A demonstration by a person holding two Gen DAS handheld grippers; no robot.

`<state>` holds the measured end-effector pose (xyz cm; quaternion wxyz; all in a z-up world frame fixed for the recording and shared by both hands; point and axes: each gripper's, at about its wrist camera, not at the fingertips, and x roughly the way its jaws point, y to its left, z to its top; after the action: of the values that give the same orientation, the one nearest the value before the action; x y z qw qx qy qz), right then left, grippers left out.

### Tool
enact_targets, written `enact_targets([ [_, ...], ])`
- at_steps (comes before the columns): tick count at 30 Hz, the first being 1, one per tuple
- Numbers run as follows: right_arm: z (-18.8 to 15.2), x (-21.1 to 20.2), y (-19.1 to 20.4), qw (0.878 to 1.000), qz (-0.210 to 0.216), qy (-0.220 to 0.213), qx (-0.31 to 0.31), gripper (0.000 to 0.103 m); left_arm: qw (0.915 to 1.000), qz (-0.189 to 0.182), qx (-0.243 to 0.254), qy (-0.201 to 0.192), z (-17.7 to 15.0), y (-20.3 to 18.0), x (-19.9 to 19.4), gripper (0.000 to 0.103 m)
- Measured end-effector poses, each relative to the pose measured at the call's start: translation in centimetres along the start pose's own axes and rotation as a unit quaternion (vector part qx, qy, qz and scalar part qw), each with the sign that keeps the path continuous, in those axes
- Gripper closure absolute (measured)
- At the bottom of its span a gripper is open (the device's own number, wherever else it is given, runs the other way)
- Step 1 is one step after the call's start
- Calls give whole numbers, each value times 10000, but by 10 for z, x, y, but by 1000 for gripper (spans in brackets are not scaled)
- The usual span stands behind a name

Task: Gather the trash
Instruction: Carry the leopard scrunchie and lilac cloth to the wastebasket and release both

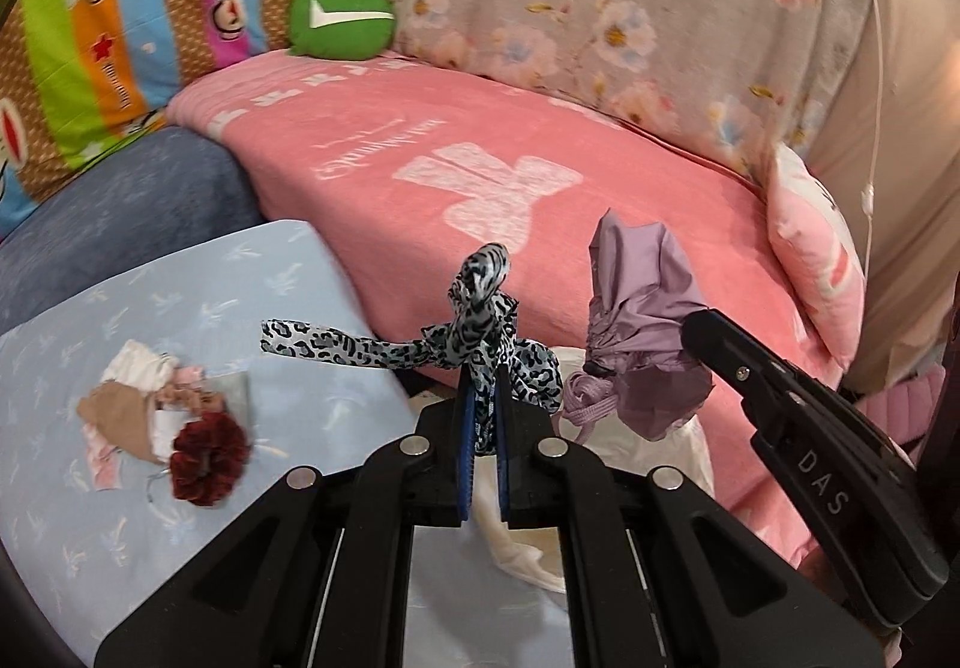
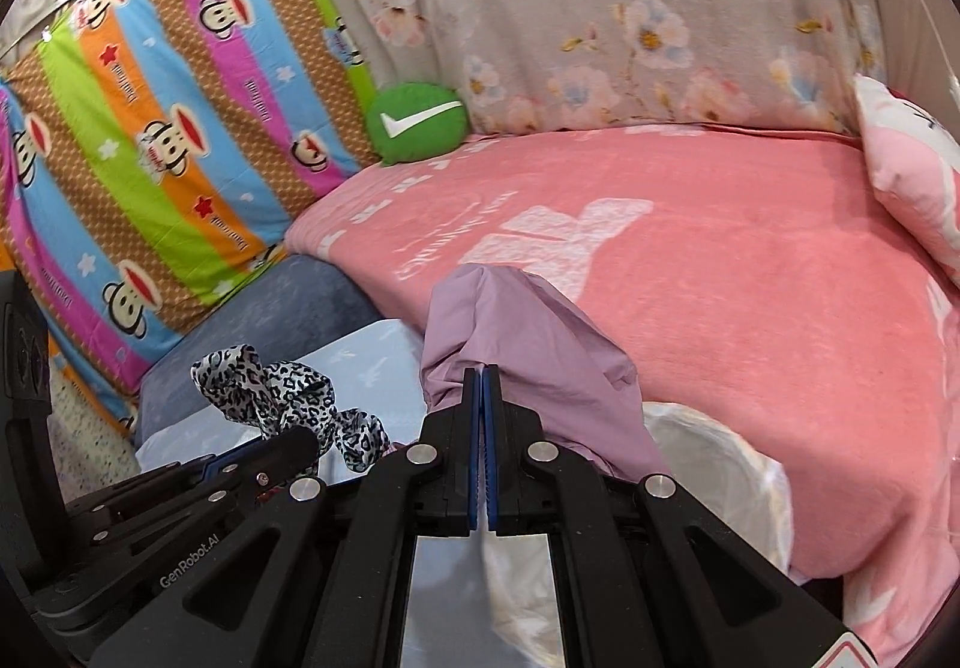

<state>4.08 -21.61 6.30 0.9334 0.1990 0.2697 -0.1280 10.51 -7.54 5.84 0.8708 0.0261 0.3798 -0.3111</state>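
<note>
My left gripper [image 1: 483, 368] is shut on a leopard-print ribbon [image 1: 480, 308], knotted and held up in the air; it also shows in the right wrist view [image 2: 282, 398]. My right gripper [image 2: 483, 374] is shut on a folded purple umbrella [image 2: 516, 332], also seen from the left wrist [image 1: 642, 308] with its strap hanging. A bin lined with a white plastic bag [image 2: 720, 470] sits below both grippers, beside the pink bed. A pile of crumpled tissues and paper [image 1: 138, 404] and a dark red scrunchie [image 1: 207, 458] lie on the light blue cloth [image 1: 300, 320].
A pink blanket [image 1: 540, 176] covers the bed. A green round cushion [image 1: 342, 17] sits at its head. A striped monkey-print sheet [image 2: 150, 140] and a floral sheet [image 2: 600, 8] hang behind. A pink pillow [image 2: 912, 176] lies at the right. A blue-grey seat [image 1: 120, 188] is at the left.
</note>
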Motion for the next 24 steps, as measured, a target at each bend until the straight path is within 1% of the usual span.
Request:
enact_targets([
  [4,-4,-7,-25,9997,-136,-34,179,102,9996,-179,218,96,-2,-23,8,97],
  [7,-7,-11,-39,9994,-218,-27,275,102,9990,-298,270,175,-3,-37,14,96],
  [9,-8,-11,-45,9992,-251,-26,309,102,9985,-414,271,227,-4,-45,18,96],
  [12,-9,-11,-52,9989,-289,-22,357,102,9978,-482,323,334,-4,-53,24,96],
  [13,-10,-11,-53,9989,-300,-20,371,102,9976,-480,333,372,-5,-55,26,94],
  [14,-10,-11,-55,9988,-307,-15,388,102,9975,-474,324,416,-5,-56,28,83],
  [15,-10,-10,-55,9987,-309,-11,398,102,9975,-469,290,433,-6,-56,29,67],
  [17,-12,-9,-57,9987,-306,-3,405,102,9983,-399,207,363,-6,-55,27,50],
  [18,-11,-8,-56,9987,-307,1,406,102,9987,-368,187,307,-6,-53,25,47],
  [22,-12,-6,-55,9987,-304,17,412,101,9990,-276,230,277,-5,-54,24,47],
  [24,-13,-5,-53,9987,-304,14,403,98,9991,-249,228,259,-5,-53,23,47],
])
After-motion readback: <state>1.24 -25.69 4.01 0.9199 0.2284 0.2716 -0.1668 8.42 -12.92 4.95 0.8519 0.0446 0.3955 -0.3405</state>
